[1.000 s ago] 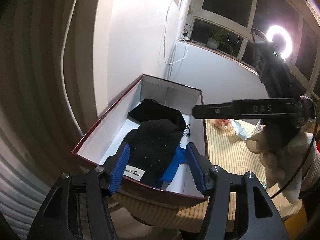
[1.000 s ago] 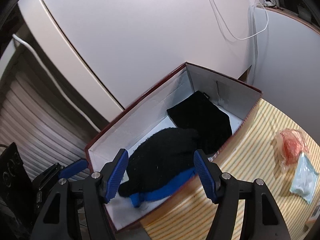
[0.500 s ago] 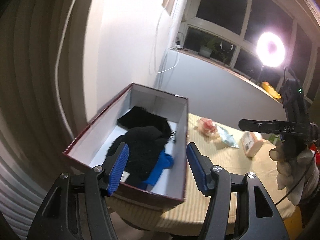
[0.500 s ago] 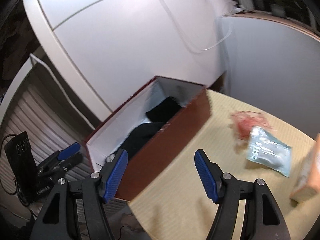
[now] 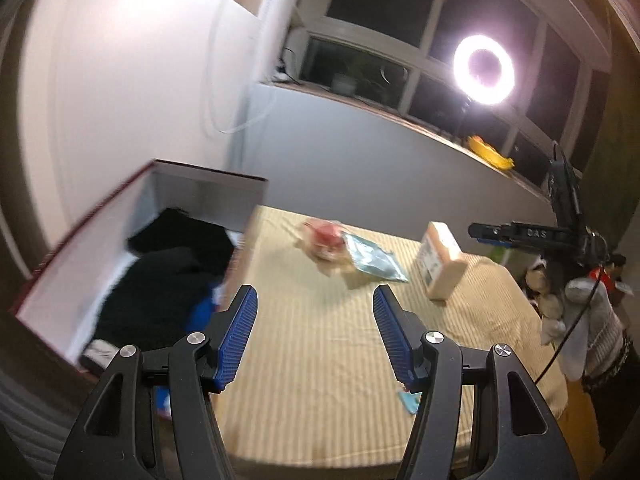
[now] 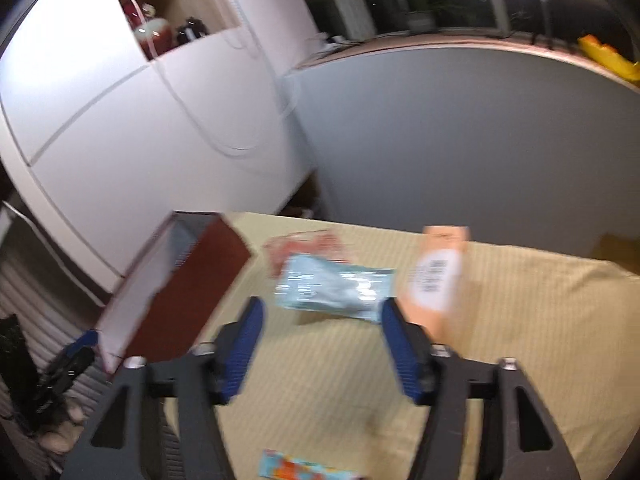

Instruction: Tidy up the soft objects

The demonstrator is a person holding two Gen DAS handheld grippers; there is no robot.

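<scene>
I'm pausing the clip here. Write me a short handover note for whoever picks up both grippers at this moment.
Left gripper: jaws open, nothing between them, over the striped tablecloth.
Right gripper: jaws have just been closing, but they are empty and apart; it points at the light blue packet.
Done: black knit items with a blue piece lie inside the red box at the table's left edge.
Left: the pink-red bag, the light blue packet and the peach-coloured pack are on the cloth, outside the box. A small colourful packet lies near the front edge.
</scene>
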